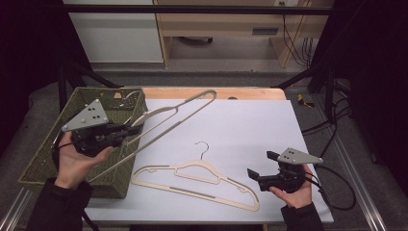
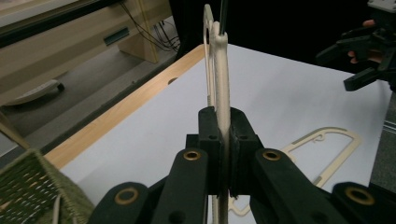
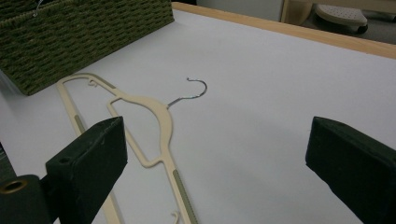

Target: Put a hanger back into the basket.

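Clamped tight between the left gripper's [image 1: 131,129] jaws, 1 cream hanger [image 1: 180,113] is held raised beside the basket [image 1: 48,159], likely for stowing. Jaws wide and unloaded, the right gripper [image 1: 262,169] is kept near the second hanger [image 1: 197,180] lying flat on the table [image 1: 250,115].

Nothing readable is showing: no text, label, brand, number or sign is appearing on anything in front of, beside or beyond either tool.
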`<action>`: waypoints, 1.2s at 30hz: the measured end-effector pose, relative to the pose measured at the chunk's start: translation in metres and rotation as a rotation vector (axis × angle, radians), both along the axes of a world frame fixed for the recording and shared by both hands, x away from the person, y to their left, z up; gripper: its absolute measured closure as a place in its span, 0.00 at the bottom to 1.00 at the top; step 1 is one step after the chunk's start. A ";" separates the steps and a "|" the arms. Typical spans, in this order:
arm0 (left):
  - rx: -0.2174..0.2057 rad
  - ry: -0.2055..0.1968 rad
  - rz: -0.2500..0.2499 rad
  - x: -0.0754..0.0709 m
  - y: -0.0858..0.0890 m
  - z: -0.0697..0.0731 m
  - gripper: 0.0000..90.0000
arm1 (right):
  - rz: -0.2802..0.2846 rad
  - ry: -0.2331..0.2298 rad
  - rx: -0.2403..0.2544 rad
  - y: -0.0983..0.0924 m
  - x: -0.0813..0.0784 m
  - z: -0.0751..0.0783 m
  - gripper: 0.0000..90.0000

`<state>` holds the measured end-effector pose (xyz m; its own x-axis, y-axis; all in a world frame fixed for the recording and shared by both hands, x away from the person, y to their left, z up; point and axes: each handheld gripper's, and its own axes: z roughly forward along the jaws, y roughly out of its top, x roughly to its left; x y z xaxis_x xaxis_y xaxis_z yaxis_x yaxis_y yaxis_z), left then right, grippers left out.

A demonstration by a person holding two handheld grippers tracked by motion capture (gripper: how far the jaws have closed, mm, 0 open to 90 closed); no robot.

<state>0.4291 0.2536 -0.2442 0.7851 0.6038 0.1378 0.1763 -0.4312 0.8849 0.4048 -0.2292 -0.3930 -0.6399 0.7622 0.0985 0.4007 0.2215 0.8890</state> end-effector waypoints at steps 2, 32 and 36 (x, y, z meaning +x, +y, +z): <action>0.008 -0.006 0.023 0.004 0.009 0.002 0.96 | -0.003 -0.005 0.003 -0.001 0.000 0.000 0.07; 0.079 0.028 0.305 0.047 0.141 -0.047 0.95 | -0.025 -0.006 0.007 -0.007 -0.001 0.001 0.08; 0.095 0.042 0.305 0.050 0.152 -0.054 0.96 | -0.027 -0.007 0.004 -0.007 -0.001 0.000 0.08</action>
<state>0.4789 0.4058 -0.2984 0.5758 0.7984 0.1759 0.3460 -0.4329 0.8324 0.4042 -0.2364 -0.3925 -0.6197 0.7787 0.0976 0.4004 0.2068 0.8927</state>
